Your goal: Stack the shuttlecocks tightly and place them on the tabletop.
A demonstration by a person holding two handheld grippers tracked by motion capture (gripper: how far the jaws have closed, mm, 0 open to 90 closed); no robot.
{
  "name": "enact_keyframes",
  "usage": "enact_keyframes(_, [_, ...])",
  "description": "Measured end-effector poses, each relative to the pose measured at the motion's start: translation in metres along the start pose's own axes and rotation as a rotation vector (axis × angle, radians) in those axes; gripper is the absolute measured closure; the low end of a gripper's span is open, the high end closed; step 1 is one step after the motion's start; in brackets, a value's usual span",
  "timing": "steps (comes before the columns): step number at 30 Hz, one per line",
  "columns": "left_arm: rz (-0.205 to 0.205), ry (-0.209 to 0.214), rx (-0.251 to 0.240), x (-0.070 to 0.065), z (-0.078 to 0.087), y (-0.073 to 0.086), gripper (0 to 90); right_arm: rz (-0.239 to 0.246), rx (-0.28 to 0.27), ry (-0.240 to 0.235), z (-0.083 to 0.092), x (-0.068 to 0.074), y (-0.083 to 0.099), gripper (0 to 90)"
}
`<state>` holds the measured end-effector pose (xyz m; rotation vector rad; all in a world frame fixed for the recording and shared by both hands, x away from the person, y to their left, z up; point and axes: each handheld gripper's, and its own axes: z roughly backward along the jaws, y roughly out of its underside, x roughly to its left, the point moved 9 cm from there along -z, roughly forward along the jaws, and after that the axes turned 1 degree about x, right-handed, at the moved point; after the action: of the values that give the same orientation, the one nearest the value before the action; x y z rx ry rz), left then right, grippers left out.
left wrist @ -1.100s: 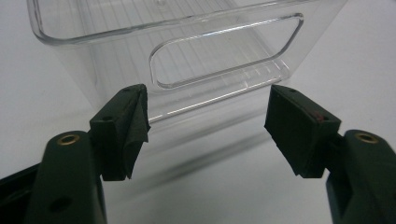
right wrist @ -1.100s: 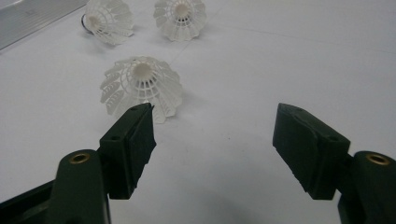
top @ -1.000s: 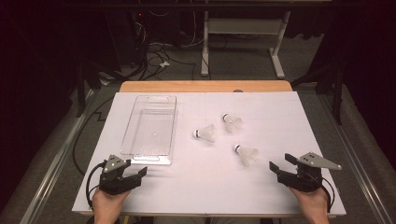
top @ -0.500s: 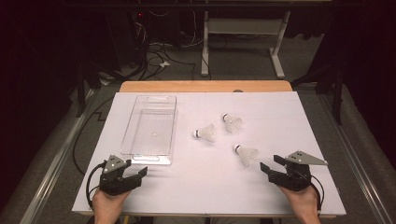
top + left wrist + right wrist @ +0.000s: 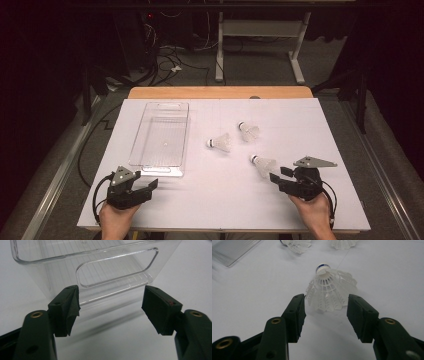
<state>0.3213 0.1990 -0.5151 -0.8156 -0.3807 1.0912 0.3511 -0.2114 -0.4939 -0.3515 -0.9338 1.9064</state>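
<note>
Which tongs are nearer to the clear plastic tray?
The left tongs: they sit open just before the clear plastic tray, at its near end. The right tongs are far across the table, at a white plastic shuttlecock.

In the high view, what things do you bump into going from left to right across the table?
left gripper → clear plastic box → left shuttlecock → far shuttlecock → near shuttlecock → right gripper

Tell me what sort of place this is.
Likely a lab recording station: a white-covered table on bare flooring, loose cables behind it, a desk frame beyond, everything dark around.
</note>
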Motion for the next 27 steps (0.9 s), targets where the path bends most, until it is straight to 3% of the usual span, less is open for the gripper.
enact_keyframes(12, [0.000, 0.001, 0.001, 0.000, 0.000, 0.000, 31.2, 0.017, 0.065, -0.022, -0.011, 0.017, -0.005, 56.4])
enact_keyframes(27, [-0.008, -0.007, 0.004, 0.000, 0.000, 0.000, 31.0, 0.013, 0.115, 0.008, -0.029, 0.023, -0.012, 65.3])
